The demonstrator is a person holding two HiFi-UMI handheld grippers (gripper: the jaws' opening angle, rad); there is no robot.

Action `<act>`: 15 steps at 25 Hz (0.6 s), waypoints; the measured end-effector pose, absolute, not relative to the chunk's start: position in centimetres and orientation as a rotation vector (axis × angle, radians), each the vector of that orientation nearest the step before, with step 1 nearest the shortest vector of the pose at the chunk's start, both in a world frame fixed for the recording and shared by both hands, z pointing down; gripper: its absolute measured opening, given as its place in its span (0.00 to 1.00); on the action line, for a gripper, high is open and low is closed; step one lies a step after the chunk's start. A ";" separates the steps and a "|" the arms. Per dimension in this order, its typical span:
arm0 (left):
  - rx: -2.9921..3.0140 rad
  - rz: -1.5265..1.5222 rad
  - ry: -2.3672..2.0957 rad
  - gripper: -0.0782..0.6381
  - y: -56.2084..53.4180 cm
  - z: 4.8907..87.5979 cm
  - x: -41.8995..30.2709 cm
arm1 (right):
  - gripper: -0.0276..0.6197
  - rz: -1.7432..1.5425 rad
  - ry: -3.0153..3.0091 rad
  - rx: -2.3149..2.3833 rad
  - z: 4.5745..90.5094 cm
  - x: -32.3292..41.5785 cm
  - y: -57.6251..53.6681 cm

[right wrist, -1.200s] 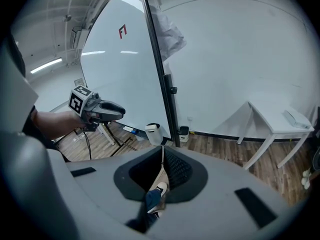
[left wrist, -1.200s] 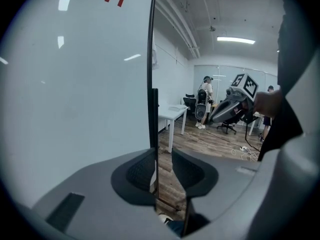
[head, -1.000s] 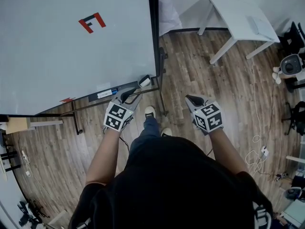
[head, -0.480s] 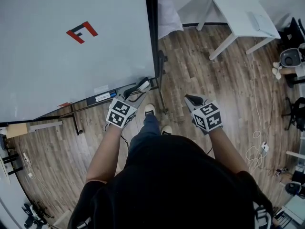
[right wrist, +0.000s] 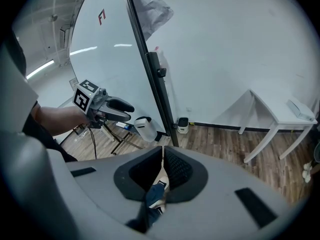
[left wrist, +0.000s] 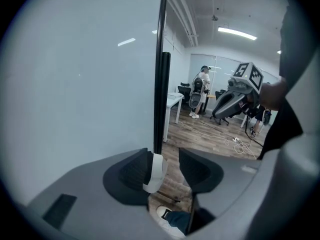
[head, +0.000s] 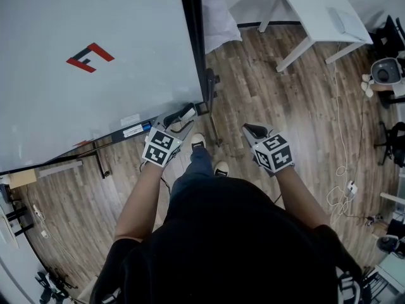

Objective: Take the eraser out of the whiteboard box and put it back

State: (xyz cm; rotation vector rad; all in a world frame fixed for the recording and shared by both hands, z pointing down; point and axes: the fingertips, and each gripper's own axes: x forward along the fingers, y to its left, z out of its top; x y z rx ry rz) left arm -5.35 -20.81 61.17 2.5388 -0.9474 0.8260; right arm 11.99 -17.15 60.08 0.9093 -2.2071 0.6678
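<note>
The white eraser (head: pixel 188 113) sits at the right end of the whiteboard's tray (head: pixel 130 132), under the whiteboard (head: pixel 95 75). My left gripper (head: pixel 179 120) is right at it, and its jaws have just been opening. In the left gripper view the eraser (left wrist: pixel 156 171) stands between the jaws beside the left pad, and the right pad is clear of it. From the right gripper view the eraser (right wrist: pixel 144 129) shows just beyond the left gripper (right wrist: pixel 129 110). My right gripper (head: pixel 252 130) hangs over the floor, jaws together with nothing in them (right wrist: pixel 163 166).
The whiteboard's black frame post (head: pixel 193 43) and stand legs (head: pixel 215 138) rise beside the tray's end. Markers (head: pixel 134 130) lie further left in the tray. My feet (head: pixel 199 145) are below the grippers. A white table (head: pixel 316 18) stands at the back right, cables (head: pixel 342 195) on the floor.
The left gripper has come down and a little left to the tray's end with the eraser at its tips. The right gripper has sunk slightly.
</note>
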 end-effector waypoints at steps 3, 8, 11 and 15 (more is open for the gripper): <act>2.541 0.857 -0.934 0.39 -21.0 62.0 -5.2 | 0.04 0.678 -2.200 0.909 60.5 11.9 -17.3; 2.526 0.913 -0.925 0.39 -21.5 63.6 -5.3 | 0.04 0.688 -2.191 0.905 61.1 11.9 -17.4; 2.506 0.950 -0.914 0.39 -21.8 64.7 -5.5 | 0.04 0.696 -2.184 0.905 61.4 11.9 -17.4; 2.493 0.983 -0.898 0.40 -22.1 65.6 -5.5 | 0.04 0.705 -2.176 0.901 61.8 11.9 -17.4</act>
